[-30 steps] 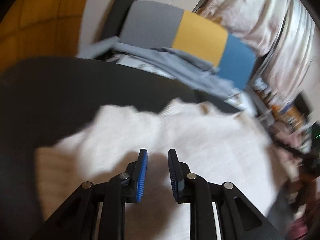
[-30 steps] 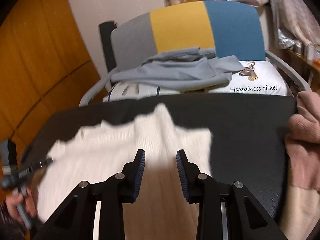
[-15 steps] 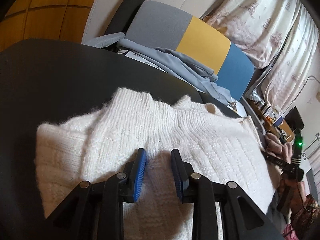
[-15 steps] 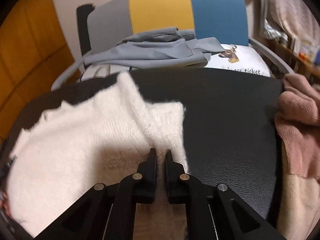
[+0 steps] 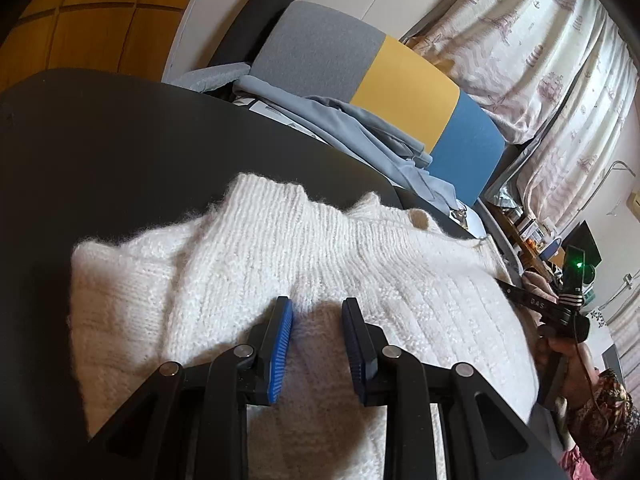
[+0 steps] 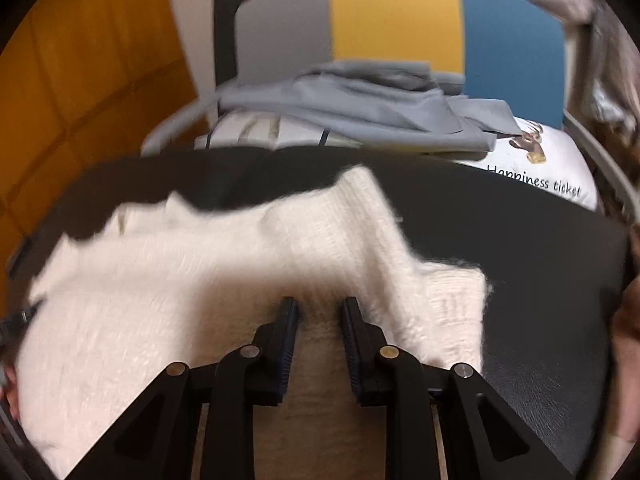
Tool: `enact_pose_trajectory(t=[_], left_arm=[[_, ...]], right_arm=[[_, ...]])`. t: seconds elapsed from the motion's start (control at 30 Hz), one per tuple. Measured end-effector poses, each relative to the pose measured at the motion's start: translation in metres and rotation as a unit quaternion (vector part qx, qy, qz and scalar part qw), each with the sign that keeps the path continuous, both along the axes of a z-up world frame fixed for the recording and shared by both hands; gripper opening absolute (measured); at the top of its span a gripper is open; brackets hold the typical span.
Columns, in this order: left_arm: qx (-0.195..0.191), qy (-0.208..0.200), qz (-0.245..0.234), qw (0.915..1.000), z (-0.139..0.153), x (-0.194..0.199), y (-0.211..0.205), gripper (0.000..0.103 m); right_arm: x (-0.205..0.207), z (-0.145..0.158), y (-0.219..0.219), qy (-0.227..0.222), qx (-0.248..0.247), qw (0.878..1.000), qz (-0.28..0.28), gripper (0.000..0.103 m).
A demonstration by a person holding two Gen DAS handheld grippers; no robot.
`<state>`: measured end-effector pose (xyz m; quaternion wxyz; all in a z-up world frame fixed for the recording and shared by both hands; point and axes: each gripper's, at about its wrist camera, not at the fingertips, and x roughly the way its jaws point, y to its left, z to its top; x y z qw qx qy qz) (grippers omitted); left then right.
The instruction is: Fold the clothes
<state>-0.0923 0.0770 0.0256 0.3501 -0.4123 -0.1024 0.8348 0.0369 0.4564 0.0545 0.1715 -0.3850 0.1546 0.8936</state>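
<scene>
Pillow (image 6: pixel 532 168) print "Happiness ticket"; both grippers (image 5: pixel 316 312) (image 6: pixel 320 312) narrow, empty, over white sweater (image 5: pixel 240 264); right jaws just reopening.

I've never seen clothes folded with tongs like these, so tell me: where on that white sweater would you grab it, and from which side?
I would pinch the ribbed strip of the white sweater that sticks out toward the chair. It lies raised and free on the black table, so jaws can probably close over its edge, coming from the bare right side. The flat middle offers no edge to catch.
</scene>
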Motion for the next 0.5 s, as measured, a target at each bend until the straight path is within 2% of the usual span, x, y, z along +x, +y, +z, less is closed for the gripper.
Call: enact_pose_trajectory(t=[0.07,0.13,0.27,0.43,0.5], left_arm=[[0.009,-0.006,-0.002,0.9999,-0.002,-0.003,-0.002,0.026],[0.009,-0.012,-0.007,0.9999,-0.002,-0.007,-0.002,0.025],[-0.003,-0.010,-0.012,0.9999,0.006,-0.003,-0.004,0.025],[-0.027,0.026,-0.011,0.9992,0.005,0.027,-0.022,0.025],[-0.023,0.026,-0.003,0.9994,0.008,0.037,-0.032,0.025]], right_arm=[[0.006,-0.004,0.006,0.007,0.000,1.000,-0.015,0.017],[0.007,-0.004,0.000,0.003,0.020,1.000,-0.009,0.017],[0.014,-0.002,-0.009,-0.006,0.040,0.999,-0.010,0.018],[0.053,-0.002,-0.012,-0.002,0.018,0.999,-0.034,0.018],[0.077,-0.003,-0.013,0.005,0.001,0.999,-0.046,0.018]])
